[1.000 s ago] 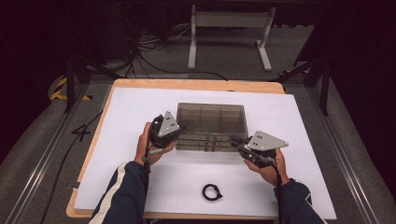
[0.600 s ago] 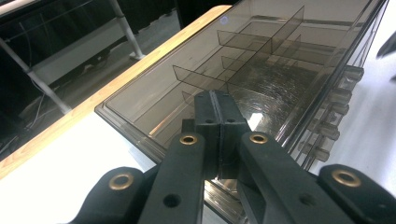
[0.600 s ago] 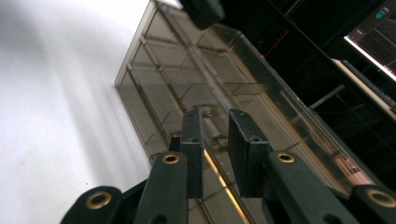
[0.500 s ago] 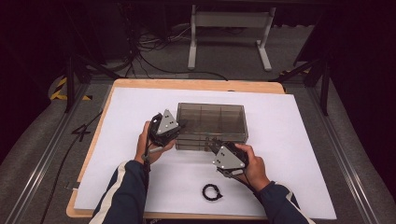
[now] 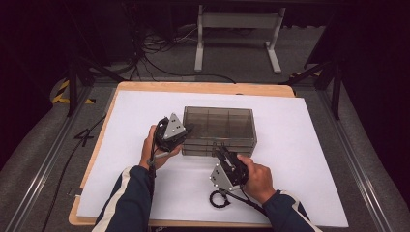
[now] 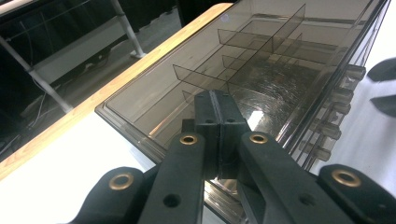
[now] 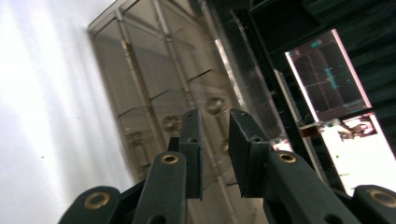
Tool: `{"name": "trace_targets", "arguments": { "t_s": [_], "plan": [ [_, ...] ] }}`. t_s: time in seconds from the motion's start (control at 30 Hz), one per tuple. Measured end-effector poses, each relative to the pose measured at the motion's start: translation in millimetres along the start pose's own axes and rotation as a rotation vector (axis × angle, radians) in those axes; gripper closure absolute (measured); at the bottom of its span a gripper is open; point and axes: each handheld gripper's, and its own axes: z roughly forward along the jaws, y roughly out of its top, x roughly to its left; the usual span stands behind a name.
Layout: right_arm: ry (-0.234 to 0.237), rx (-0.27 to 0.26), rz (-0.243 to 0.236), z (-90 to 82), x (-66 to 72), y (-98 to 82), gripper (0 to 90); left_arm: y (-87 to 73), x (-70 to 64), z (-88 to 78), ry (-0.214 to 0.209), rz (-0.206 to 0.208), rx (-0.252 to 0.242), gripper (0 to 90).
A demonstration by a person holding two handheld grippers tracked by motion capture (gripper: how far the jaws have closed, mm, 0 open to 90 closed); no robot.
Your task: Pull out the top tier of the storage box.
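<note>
White paper covers the wooden table (image 5: 145, 88), with dark floor and cables beyond it. On the left gripper (image 6: 217, 100) the two black jaws are pressed flat together with nothing between them, their tips resting over the near left corner of the smoky clear plastic organizer box (image 5: 220, 129). In the left gripper view the box's lid and the thin dividers under it run away from those tips. The right gripper (image 7: 215, 122) has its jaws a narrow gap apart, having just closed in a little; nothing sits between them, and they point at the front wall of the box, near its row of latches, whether touching I cannot tell. The box stands in the middle of the paper, between the two hands. A small black ring (image 5: 220, 200) lies on the paper near the right wrist
</note>
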Motion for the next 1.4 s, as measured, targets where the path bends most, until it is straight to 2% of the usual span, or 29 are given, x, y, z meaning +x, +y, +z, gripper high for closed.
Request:
{"name": "trace_targets", "arguments": {
  "t_s": [0.03,0.13,0.17,0.3,0.43,0.57,0.67,0.73,0.83,0.87,0.93,1.3,1.33,1.4],
  "plan": [
    [-0.009,0.024,-0.013,0.6,0.1,1.7,75.6,-0.2,0.2,0.3,-0.002,-0.005,-0.002,89.4],
    [-0.027,0.029,-0.034,1.7,1.6,3.2,75.6,0.0,0.0,0.6,0.002,-0.003,-0.003,89.5],
    [-0.034,0.039,-0.06,2.1,2.4,4.5,75.4,0.1,0.0,0.7,0.002,-0.002,-0.003,89.5],
    [-0.1,0.097,-0.123,8.9,9.2,7.9,72.3,0.4,0.0,0.8,0.003,0.003,-0.001,89.5],
    [-0.115,0.105,-0.113,10.7,8.4,6.1,73.6,0.2,0.3,0.9,-0.001,-0.001,-0.002,89.4],
    [-0.127,0.109,-0.125,10.3,10.1,7.0,77.1,0.7,-0.3,1.2,0.002,0.006,0.001,89.5],
    [-0.156,0.128,-0.161,12.6,12.3,7.5,77.8,0.4,-0.1,1.5,0.0,0.0,-0.003,89.5],
    [-0.178,0.146,-0.206,13.9,15.4,9.1,79.2,0.4,0.0,1.4,-0.001,-0.001,-0.003,89.5],
    [-0.194,0.166,-0.231,15.0,18.0,11.1,79.7,0.3,0.0,1.3,-0.004,-0.004,-0.004,89.4],
    [-0.217,0.177,-0.259,16.0,21.2,12.0,80.2,0.2,0.1,1.2,-0.005,-0.004,-0.004,89.5],
    [-0.232,0.187,-0.293,17.4,24.0,12.9,80.5,0.2,0.1,1.3,-0.006,-0.005,-0.005,89.5],
    [-0.222,0.188,-0.279,15.1,22.6,13.3,80.9,0.3,-0.2,1.0,-0.001,-0.001,-0.004,89.2],
    [-0.223,0.185,-0.266,14.2,23.3,13.2,80.9,0.2,-0.2,0.9,-0.002,-0.001,-0.004,89.2],
    [-0.217,0.184,-0.275,12.0,23.5,13.6,80.9,0.0,-0.1,0.9,-0.002,-0.004,-0.005,89.0]
  ]
}}
